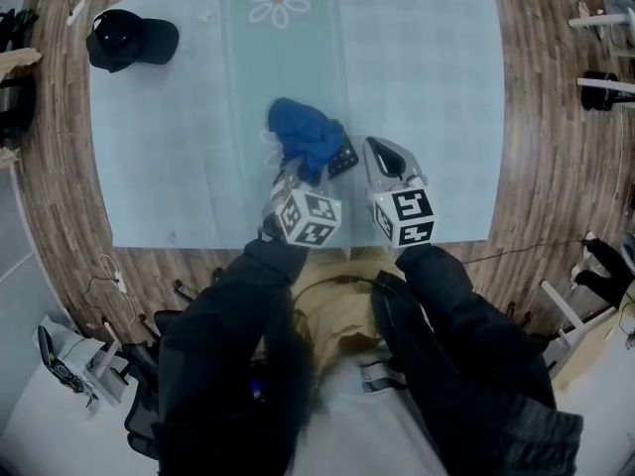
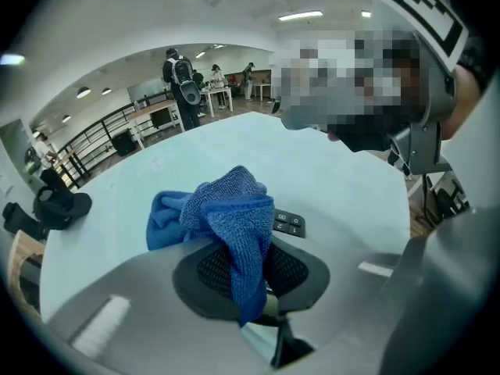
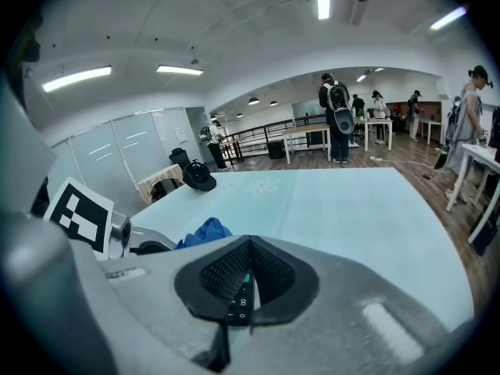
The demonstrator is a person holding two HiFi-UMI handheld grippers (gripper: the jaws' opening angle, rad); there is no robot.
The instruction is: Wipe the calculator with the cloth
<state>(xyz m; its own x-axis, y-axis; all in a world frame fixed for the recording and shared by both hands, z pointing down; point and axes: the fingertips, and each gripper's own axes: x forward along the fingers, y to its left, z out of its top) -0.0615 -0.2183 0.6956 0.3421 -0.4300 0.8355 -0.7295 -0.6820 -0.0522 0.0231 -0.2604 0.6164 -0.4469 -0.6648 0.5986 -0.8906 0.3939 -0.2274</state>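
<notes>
A crumpled blue cloth [image 1: 303, 135] lies on top of a black calculator [image 1: 343, 157], of which only one corner shows. My left gripper [image 1: 288, 174] is shut on the cloth; in the left gripper view the cloth [image 2: 228, 217] bulges up between the jaws, with a few calculator keys [image 2: 289, 223] beyond it. My right gripper [image 1: 369, 151] is just right of the cloth, shut on the calculator's edge. In the right gripper view the calculator [image 3: 240, 301] shows as a thin strip with keys pinched between the pads, and the cloth [image 3: 205, 231] is to the left.
A pale blue tablecloth [image 1: 427, 97] with a flower print [image 1: 278, 0] covers the table. A black cap [image 1: 129, 38] lies at its far left corner. Wooden floor, cables and stands surround the table. People [image 3: 337, 116] stand far behind.
</notes>
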